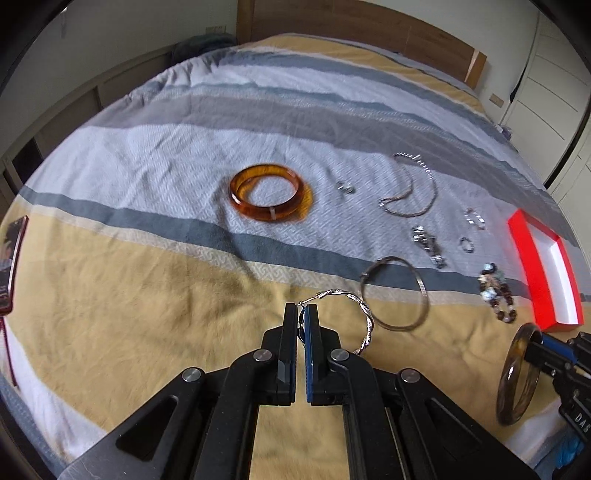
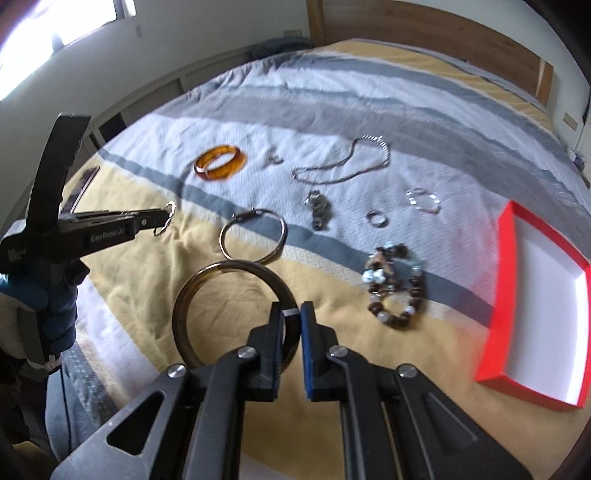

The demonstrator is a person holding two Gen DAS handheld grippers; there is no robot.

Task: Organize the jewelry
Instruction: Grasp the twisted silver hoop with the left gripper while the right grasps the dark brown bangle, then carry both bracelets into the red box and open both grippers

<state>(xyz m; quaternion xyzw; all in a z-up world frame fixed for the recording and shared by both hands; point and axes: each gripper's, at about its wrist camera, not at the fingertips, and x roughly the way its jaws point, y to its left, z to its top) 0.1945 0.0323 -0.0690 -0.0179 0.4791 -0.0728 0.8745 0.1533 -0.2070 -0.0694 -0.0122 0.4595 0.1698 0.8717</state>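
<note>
My left gripper (image 1: 302, 308) is shut on a twisted silver hoop (image 1: 364, 312), held up above the yellow part of the bedspread; it also shows at the left as the left gripper (image 2: 164, 218) with the hoop (image 2: 168, 218) at its tip. My right gripper (image 2: 291, 310) is shut on a dark brown bangle (image 2: 207, 280), lifted off the bed; the same bangle (image 1: 513, 376) appears at the lower right. On the bed lie an amber bangle (image 1: 266, 194), a thin silver bangle (image 1: 397, 291), a chain necklace (image 1: 413, 184), a watch (image 1: 428, 245), a beaded bracelet (image 2: 397, 288) and small rings (image 1: 467, 244).
A red box (image 2: 496, 291) with a white inside stands open at the right on the striped bedspread (image 1: 147, 177). A dark phone-like object (image 1: 13, 258) lies at the left edge. A wooden headboard (image 1: 369, 29) is at the far end, cupboards (image 1: 546, 81) to the right.
</note>
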